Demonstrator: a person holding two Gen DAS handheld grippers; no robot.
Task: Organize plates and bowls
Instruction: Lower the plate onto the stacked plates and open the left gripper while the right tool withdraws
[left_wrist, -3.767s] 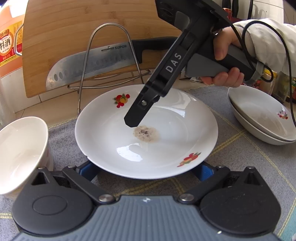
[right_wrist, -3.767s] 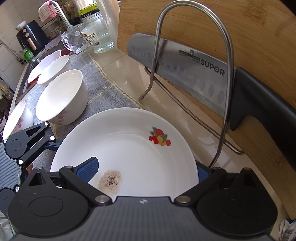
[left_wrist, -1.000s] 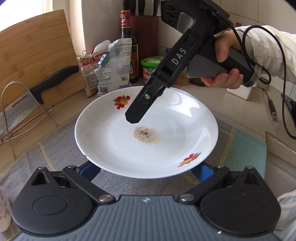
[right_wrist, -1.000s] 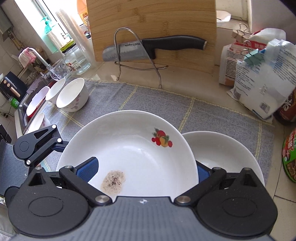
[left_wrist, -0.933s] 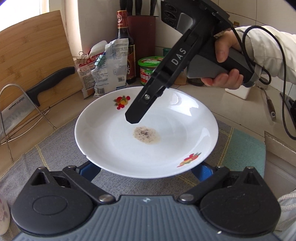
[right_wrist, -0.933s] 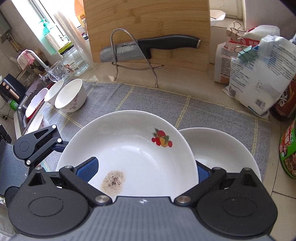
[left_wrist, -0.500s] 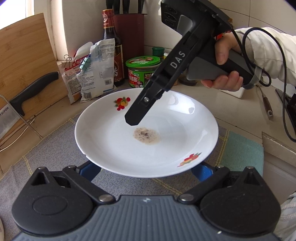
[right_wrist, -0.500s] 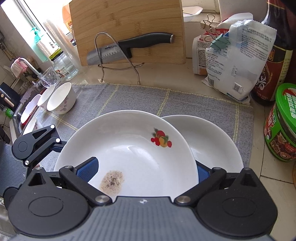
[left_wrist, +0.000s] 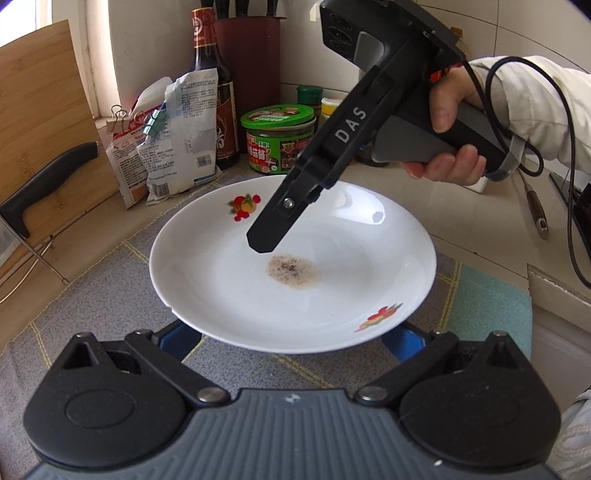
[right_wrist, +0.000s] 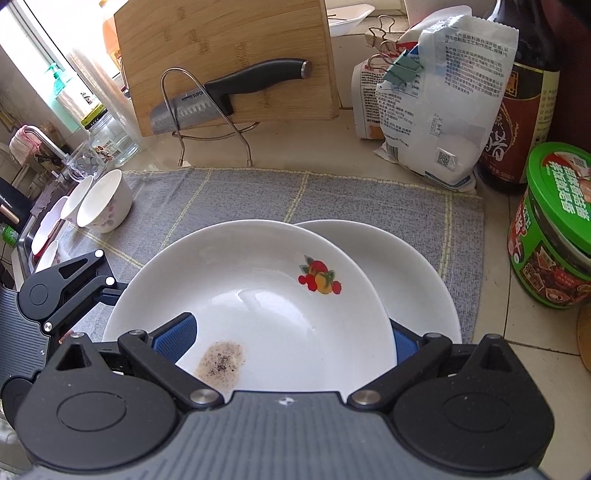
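Observation:
A white plate (left_wrist: 332, 280) with fruit decals and a speckled food stain hangs in the air between both grippers. My right gripper (right_wrist: 288, 343) is shut on its rim, with one blue pad (right_wrist: 173, 339) on top and the other below. The upper finger (left_wrist: 273, 229) reaches over the plate in the left wrist view. My left gripper (left_wrist: 290, 338) is open, both blue pads under the plate's near edge. A second white plate (right_wrist: 417, 280) lies on the grey cloth (right_wrist: 258, 195), partly beneath the held plate (right_wrist: 258, 295).
Several white bowls (right_wrist: 107, 203) sit at the cloth's left end by the sink. A bamboo board (right_wrist: 229, 55) and knife on a wire stand (right_wrist: 207, 107) are behind. Clipped bags (right_wrist: 436, 103), a dark bottle (right_wrist: 524, 92) and a green-lidded jar (right_wrist: 554, 229) crowd the right.
Both grippers have carried the plate rightward, away from the cutting board and bowls, until it hangs over the second plate. The hold on it has not changed.

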